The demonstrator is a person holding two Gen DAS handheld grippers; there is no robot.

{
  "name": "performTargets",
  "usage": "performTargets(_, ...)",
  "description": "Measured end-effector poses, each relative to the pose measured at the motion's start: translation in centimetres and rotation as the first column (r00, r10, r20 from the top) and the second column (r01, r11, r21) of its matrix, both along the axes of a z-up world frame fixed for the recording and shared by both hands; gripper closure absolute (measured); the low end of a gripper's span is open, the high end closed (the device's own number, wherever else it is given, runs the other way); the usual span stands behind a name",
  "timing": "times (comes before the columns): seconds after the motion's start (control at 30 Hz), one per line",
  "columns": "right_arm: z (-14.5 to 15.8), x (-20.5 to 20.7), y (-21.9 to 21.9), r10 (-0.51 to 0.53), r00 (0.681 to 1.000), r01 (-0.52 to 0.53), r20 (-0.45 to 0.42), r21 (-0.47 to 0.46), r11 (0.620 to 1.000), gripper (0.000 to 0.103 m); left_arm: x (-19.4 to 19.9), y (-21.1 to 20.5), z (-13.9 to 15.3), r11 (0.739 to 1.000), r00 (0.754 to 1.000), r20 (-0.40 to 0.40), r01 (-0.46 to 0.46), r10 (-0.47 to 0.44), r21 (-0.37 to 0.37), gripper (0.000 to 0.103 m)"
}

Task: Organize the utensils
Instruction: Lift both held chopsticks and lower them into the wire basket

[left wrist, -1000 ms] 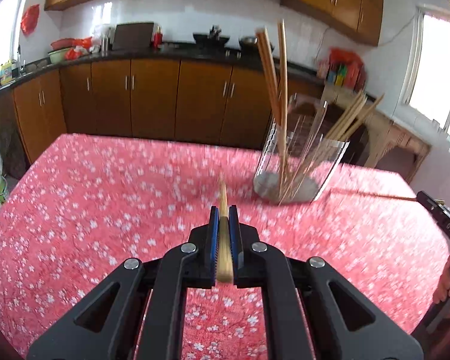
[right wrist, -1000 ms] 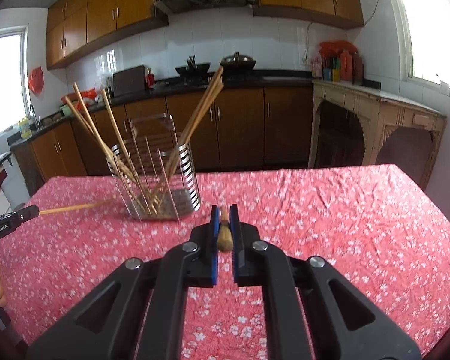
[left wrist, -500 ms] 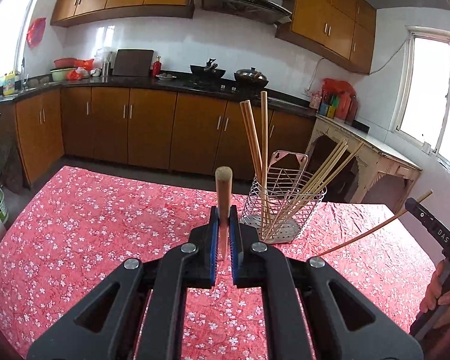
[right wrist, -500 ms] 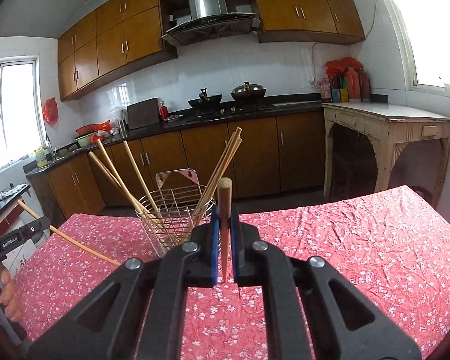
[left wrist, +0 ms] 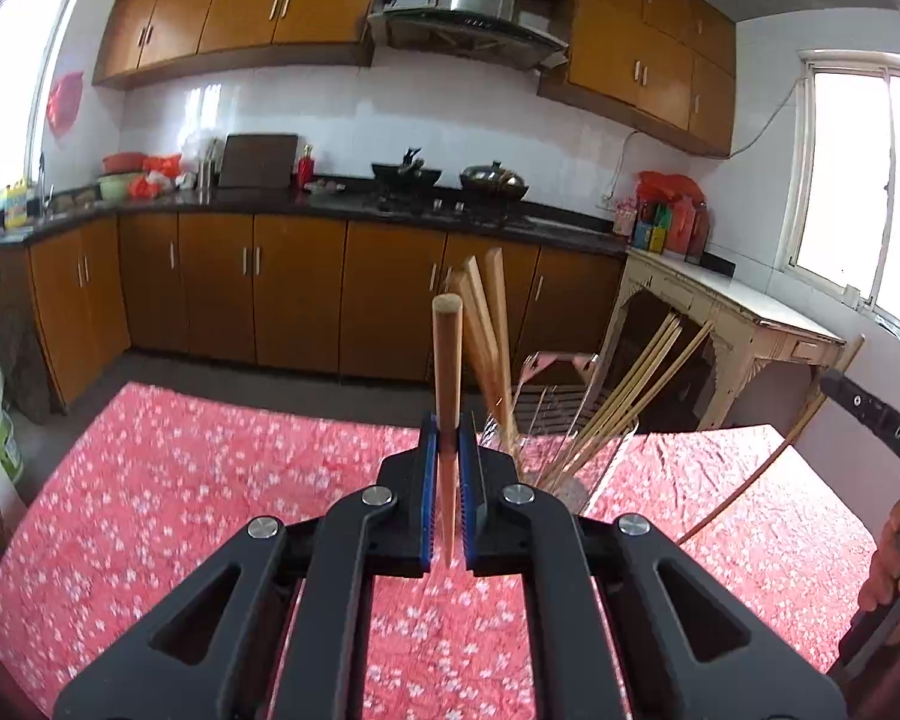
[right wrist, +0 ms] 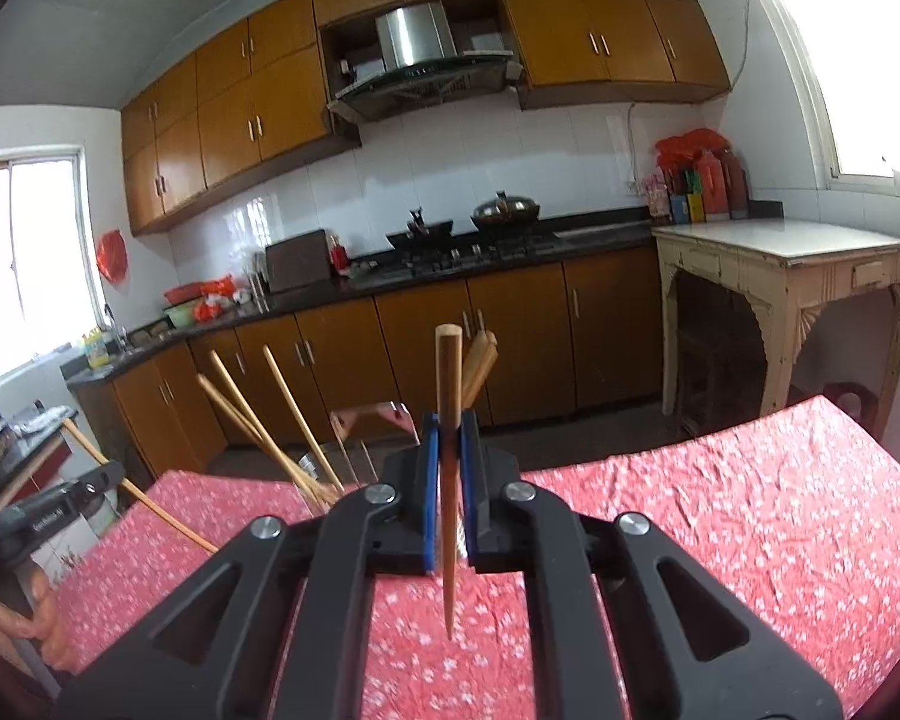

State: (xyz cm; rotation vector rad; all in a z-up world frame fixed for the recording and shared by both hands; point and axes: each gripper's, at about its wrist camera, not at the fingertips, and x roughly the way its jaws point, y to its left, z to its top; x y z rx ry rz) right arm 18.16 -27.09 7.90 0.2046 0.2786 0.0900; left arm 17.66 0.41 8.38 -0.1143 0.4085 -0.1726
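My left gripper (left wrist: 447, 450) is shut on a wooden chopstick (left wrist: 447, 372) that stands upright, thick end up. My right gripper (right wrist: 449, 450) is shut on another wooden chopstick (right wrist: 448, 396), also upright with its thin tip hanging below the fingers. A wire utensil holder (left wrist: 561, 438) with several chopsticks leaning in it stands on the red floral tablecloth (left wrist: 180, 480), just right of the left gripper. In the right wrist view the holder (right wrist: 354, 444) is partly hidden behind my gripper, to its left. Each gripper shows at the edge of the other's view, the right (left wrist: 882, 426) and the left (right wrist: 48, 510).
Brown kitchen cabinets (left wrist: 294, 300) and a dark counter with woks run behind the table. A cream side table (right wrist: 780, 276) stands at the right. The table's far edge (left wrist: 270, 405) is close behind the holder.
Both grippers have tilted upward and risen, so the chopsticks now stand upright instead of pointing forward. The holder sits lower and nearer in both views.
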Motion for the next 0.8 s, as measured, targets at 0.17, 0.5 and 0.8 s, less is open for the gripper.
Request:
performTargets(0.17, 3.7, 0.6, 0.0, 0.029, 0.998, -0.030, 0.062, 0.018, 0.999, 0.095, 0.4, -2.2, 3.4, 0.999, 0.998, 0.052, 0.036, -0.035, -0.001, 0.096)
performTargets(0.5, 8.7, 5.6, 1.5, 0.040, 0.980, -0.043, 0.195, 0.009, 0.999, 0.095, 4.8, -6.2, 8.9, 0.999, 0.987, 0.155, -0.030, 0.034, -0.028, 0.096)
performTargets(0.8, 3.5, 11.3, 1.4, 0.096, 0.995, -0.099, 0.042, 0.084, 0.992, 0.095, 8.8, -6.3, 5.2, 0.999, 0.998, 0.051, -0.021, 0.023, -0.034, 0.096)
